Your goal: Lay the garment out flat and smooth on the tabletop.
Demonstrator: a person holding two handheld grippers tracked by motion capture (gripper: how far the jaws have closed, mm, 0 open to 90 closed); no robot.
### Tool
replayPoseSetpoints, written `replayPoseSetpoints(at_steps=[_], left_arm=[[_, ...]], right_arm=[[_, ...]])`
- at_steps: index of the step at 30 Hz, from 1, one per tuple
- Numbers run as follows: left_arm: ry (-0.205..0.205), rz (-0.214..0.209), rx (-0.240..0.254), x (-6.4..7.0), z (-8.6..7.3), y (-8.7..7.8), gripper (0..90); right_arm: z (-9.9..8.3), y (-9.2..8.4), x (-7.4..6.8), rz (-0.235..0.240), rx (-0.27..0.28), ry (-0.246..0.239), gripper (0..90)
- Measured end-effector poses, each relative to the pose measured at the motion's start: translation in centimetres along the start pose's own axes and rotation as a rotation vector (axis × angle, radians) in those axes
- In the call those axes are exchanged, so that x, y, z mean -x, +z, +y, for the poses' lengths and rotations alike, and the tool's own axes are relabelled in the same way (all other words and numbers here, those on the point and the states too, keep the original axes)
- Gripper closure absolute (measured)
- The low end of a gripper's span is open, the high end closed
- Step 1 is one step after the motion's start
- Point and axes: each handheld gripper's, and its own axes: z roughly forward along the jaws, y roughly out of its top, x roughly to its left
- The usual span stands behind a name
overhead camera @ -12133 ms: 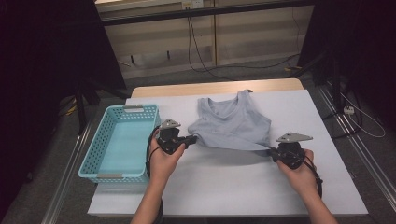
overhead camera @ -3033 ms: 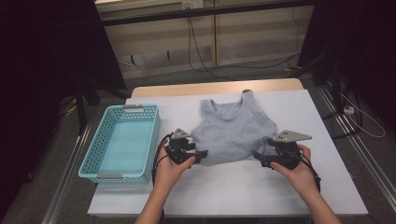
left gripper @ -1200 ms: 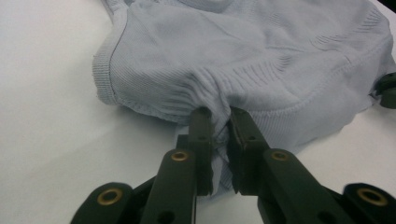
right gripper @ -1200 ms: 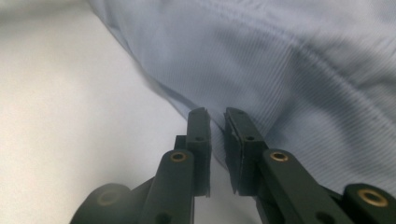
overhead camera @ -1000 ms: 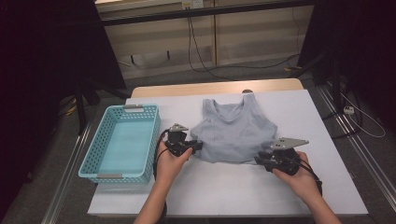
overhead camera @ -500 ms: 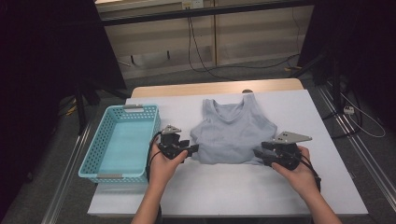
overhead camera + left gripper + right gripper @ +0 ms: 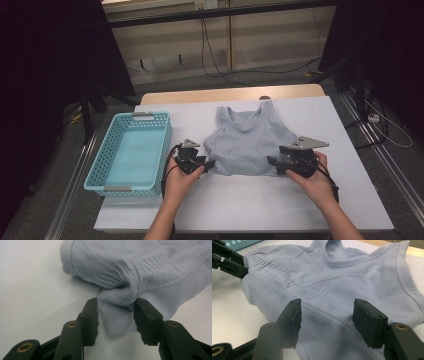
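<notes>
A light blue ribbed tank top (image 7: 247,142) lies flat in the middle of the white table (image 7: 250,205), neck away from me, its lower part folded under. My left gripper (image 7: 209,164) sits at the bottom left corner. In the left gripper view a small bunched flap of the tank top (image 7: 117,312) lies between the jaws of the left gripper (image 7: 116,315), which have just been closing a little without pinching it. My right gripper (image 7: 272,162) is at the bottom right corner. Its jaws have just been opening, and the right gripper (image 7: 325,315) stands wide over the tank top (image 7: 332,282).
A light blue plastic basket (image 7: 167,145), with nothing in it, stands on the table just left of my left hand. The table's front edge is near my forearms. Behind the table are dark stands and cables on the floor (image 7: 280,75).
Both grippers have let go of the tank top's lower corners and their jaws stand wider. The hands have barely shifted. The garment rests still on the table.
</notes>
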Motion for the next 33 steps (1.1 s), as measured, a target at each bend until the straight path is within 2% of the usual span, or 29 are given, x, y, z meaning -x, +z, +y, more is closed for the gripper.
replayPoseSetpoints(at_steps=[1,3,7,9,10,12,15,17,21,24,26,28,29,32,33], left_arm=[[0.006,-0.009,-0.014,0.0,0.0,0.2,57.7],[0.008,0.000,-0.013,0.1,0.0,0.4,60.8],[-0.005,-0.010,-0.029,0.0,0.1,0.3,67.3],[-0.017,-0.024,-0.032,0.1,0.1,0.4,74.2],[-0.023,-0.016,-0.028,0.3,0.1,0.5,76.1],[-0.024,-0.010,-0.030,0.5,0.2,0.4,78.4],[-0.031,-0.021,-0.042,0.5,0.2,0.1,80.6],[-0.034,-0.026,-0.037,0.5,0.2,-0.2,80.8],[-0.040,-0.038,-0.027,0.7,0.2,-0.8,81.5],[-0.047,-0.042,-0.024,0.7,0.2,-1.1,81.7],[-0.051,-0.045,-0.022,0.6,0.0,-1.1,81.8],[-0.059,-0.046,-0.013,0.6,-0.1,-1.3,81.9],[-0.065,-0.048,-0.005,0.6,-0.2,-1.5,82.0],[-0.073,-0.052,0.007,0.8,-0.3,-1.9,82.1],[-0.074,-0.053,0.009,0.8,-0.3,-2.0,82.1]], right_arm=[[0.0,0.1,0.0,-0.002,-0.004,-0.005,40.4],[0.1,0.3,-0.2,-0.004,-0.009,-0.018,40.8],[0.3,0.9,-0.4,0.009,-0.026,-0.035,45.8],[0.3,1.3,-0.5,0.023,-0.034,-0.052,50.4],[0.3,1.5,-0.6,0.026,-0.041,-0.061,51.5],[0.3,1.8,-0.7,0.047,-0.058,-0.070,60.4],[0.3,2.1,-1.0,0.072,-0.081,-0.082,64.0],[0.4,2.2,-1.0,0.079,-0.085,-0.086,63.1],[0.9,1.8,-1.3,0.109,-0.053,-0.074,56.7],[1.2,2.3,-2.4,0.142,-0.072,-0.108,53.3],[1.0,3.0,-3.0,0.129,-0.102,-0.146,53.9],[0.9,3.6,-3.2,0.089,-0.131,-0.182,65.3],[0.8,3.8,-3.1,0.076,-0.130,-0.179,71.1],[0.9,4.1,-2.7,0.098,-0.131,-0.153,82.1],[0.9,4.2,-2.7,0.104,-0.140,-0.150,83.2]])
